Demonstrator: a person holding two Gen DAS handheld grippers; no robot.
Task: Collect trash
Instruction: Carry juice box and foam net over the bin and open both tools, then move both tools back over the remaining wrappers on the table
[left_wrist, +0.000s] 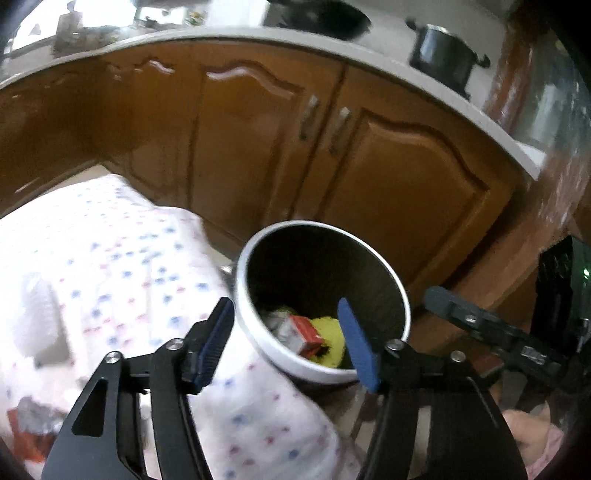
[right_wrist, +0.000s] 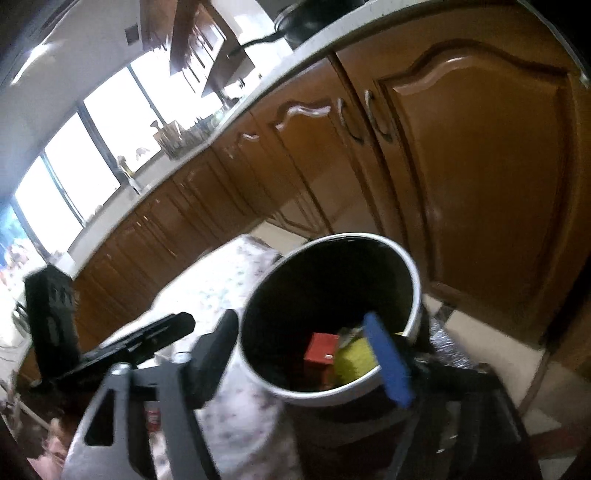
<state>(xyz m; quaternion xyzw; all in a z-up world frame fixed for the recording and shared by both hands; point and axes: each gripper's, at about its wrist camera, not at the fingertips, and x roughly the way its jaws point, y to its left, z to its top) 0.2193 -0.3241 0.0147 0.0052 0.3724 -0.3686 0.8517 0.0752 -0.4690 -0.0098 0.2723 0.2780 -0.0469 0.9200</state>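
A round white-rimmed trash bin with a dark inside (left_wrist: 323, 295) is seen standing on the floor in front of glossy brown wooden cabinet doors (left_wrist: 406, 177), just beside a table covered by a white cloth printed with small blue and red flowers (left_wrist: 122, 266). Inside the bin, a small red carton (left_wrist: 306, 332), a yellow crumpled piece (left_wrist: 328, 343) and a pale crumpled wrapper (left_wrist: 275, 319) are lying together at the bottom. No brand or writing can be read on them; the frames are blurred.

The left gripper (left_wrist: 291, 339) is held above the bin's near rim, its blue-padded fingers (left_wrist: 356, 343) spread wide with nothing between them. In the right wrist view the right gripper (right_wrist: 306, 354) is likewise held over the bin (right_wrist: 413, 280), its fingers (right_wrist: 388, 362) wide apart and empty, the red carton (right_wrist: 319, 354) and the yellow piece (right_wrist: 354, 360) being seen below.

A dark lidded cooking pot with side handles (left_wrist: 445, 55) is set on the white countertop (left_wrist: 369, 70) above the cabinets. At the left edge of the table, something red (left_wrist: 29, 443) is glimpsed, too blurred to be identified.
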